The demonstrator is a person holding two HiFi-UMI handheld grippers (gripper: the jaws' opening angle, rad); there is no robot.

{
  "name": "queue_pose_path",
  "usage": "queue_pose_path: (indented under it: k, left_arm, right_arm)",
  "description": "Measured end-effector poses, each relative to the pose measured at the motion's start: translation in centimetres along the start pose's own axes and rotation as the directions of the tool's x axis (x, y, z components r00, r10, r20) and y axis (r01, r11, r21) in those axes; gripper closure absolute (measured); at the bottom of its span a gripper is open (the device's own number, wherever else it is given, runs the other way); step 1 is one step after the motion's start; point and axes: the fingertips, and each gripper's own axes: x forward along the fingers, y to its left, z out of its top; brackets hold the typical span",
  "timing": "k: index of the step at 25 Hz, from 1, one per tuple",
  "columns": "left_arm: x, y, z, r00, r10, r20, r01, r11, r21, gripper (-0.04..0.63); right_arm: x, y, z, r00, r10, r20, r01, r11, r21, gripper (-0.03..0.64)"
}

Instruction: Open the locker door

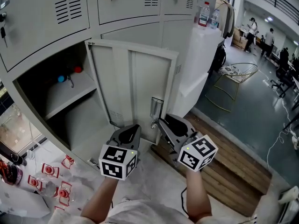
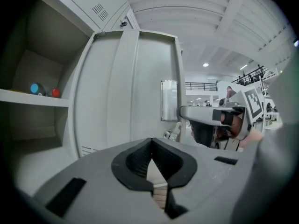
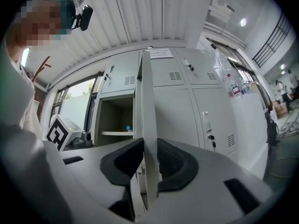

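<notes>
Locker door point(image 1: 133, 85) stands swung well out from its compartment, free edge toward the person.

Risk: the grip is on a thin sheet edge only. If the pull strays from the hinge arc, the pads likely slide off and the door may swing back.

Right hand-held gripper point(image 3: 148, 164): jaws partly apart, clamped on the door's free edge, one pad on each face.

Left hand-held gripper point(image 2: 152, 160): jaws together, empty, facing the door's inner side, not touching.
</notes>
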Motion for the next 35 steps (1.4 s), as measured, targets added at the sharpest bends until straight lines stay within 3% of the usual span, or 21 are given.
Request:
queue_pose_path:
  k: [17, 35]
  left_arm:
    - [0.7, -0.6, 0.5, 0.999, -0.049, 0.005, 0.049, 0.998, 0.025, 0.589]
    - [-2.8, -3.0, 0.1, 0.999, 0.054, 0.007, -0.054, 0.999, 0.002, 0.589]
  right_arm:
    - [0.1, -1.3, 0.1, 0.993, -0.117, -0.005, 0.116, 0.99, -0.074, 0.529]
    - [-3.9, 1.8, 0.1, 0.996, -0.076, -0.042, 0.073, 0.995, -0.07, 0.52]
